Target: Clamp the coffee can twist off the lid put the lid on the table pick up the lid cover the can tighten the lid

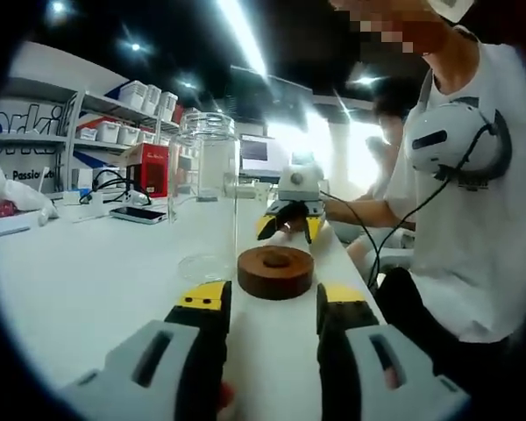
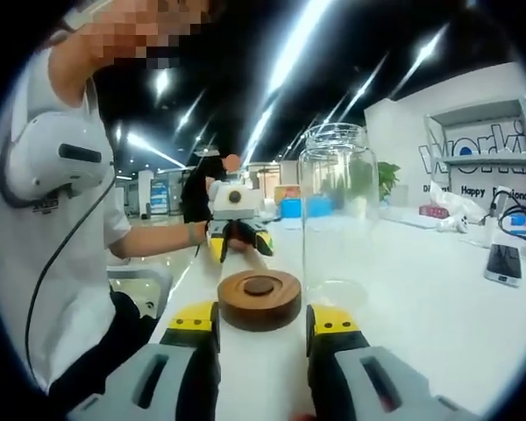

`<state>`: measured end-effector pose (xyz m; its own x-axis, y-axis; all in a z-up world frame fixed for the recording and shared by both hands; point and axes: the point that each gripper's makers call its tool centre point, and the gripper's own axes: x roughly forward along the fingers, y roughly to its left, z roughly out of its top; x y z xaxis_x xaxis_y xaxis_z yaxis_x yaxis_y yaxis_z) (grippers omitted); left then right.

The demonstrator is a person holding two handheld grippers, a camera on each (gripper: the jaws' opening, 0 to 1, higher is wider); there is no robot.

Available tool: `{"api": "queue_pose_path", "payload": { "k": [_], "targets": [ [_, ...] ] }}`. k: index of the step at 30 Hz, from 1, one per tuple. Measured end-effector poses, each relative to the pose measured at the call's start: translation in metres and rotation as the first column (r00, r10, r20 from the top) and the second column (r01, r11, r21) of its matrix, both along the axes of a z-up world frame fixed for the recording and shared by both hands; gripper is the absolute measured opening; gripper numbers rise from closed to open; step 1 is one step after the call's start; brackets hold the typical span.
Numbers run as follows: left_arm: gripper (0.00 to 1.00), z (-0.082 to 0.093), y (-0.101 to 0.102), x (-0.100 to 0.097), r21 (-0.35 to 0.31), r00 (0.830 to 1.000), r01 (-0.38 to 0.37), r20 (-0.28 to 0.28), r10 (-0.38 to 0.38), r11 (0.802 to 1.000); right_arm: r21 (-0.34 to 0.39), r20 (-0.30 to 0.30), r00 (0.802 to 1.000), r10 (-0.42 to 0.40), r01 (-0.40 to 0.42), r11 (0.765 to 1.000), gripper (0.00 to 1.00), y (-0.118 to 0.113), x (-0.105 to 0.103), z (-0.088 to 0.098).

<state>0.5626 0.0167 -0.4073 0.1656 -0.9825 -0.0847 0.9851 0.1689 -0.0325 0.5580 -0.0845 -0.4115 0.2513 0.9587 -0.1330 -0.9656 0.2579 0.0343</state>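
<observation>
A clear glass can stands upright and uncovered on the white table. Its round brown wooden lid lies flat on the table just to the right of the can's base. My left gripper is open, low over the table, with the lid just beyond its yellow-tipped jaws. Past the lid, my right gripper faces this way. In the right gripper view, the right gripper is open just short of the lid. There the can stands to the right and the left gripper behind.
A person in a white shirt sits along the table's edge, with a cable hanging down. A phone, a red box and cables lie behind the can. Shelves with white boxes line the wall. The phone lies at far right.
</observation>
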Motion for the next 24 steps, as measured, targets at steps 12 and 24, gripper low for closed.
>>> {"api": "queue_pose_path", "payload": {
  "k": [12, 24],
  "targets": [
    [0.32, -0.0022, -0.0016, -0.0015, 0.010, 1.000, 0.005, 0.004, -0.005, 1.000, -0.027, 0.020, 1.000, -0.009, 0.010, 1.000, 0.36, 0.0009, 0.0003, -0.0043],
    [0.32, -0.0039, -0.0008, 0.0001, 0.017, 1.000, -0.001, 0.007, 0.001, 1.000, -0.020, 0.031, 0.999, -0.010, 0.011, 1.000, 0.35, 0.0012, 0.0004, -0.0025]
  ]
}}
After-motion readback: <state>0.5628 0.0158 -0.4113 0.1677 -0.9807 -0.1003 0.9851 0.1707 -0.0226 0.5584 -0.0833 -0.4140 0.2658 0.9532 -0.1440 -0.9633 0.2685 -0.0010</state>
